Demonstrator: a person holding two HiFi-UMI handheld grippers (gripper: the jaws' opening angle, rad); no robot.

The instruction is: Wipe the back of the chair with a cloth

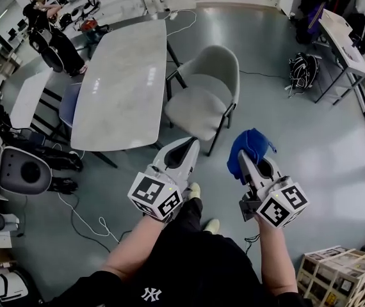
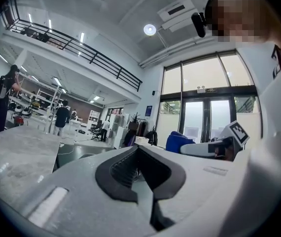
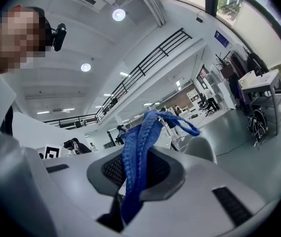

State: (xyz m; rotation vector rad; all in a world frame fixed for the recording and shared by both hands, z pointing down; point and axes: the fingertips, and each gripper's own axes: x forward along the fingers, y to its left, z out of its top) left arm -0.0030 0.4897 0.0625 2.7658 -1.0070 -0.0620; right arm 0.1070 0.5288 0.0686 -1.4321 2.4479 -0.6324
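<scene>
1. Right gripper [image 3: 136,181]: jaws clamped on blue cloth [image 3: 133,147], bunched, loop sticking up past the tips.
2. Left gripper [image 2: 141,168]: jaws together, nothing between.
3. Chair [image 1: 203,101] ahead on floor, just beside table [image 1: 125,75]; backrest [image 1: 219,66] well apart from cloth.
4. Step: approach, wiping not yet begun. Next, likely: carry cloth forward, press onto backrest, sweep across; grip kept firm against slipping.

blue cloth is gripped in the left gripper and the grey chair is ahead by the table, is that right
No: the blue cloth is gripped in the right gripper, not the left, as the right gripper view shows. The left gripper is shut on nothing. The grey chair is ahead by the table.
</scene>
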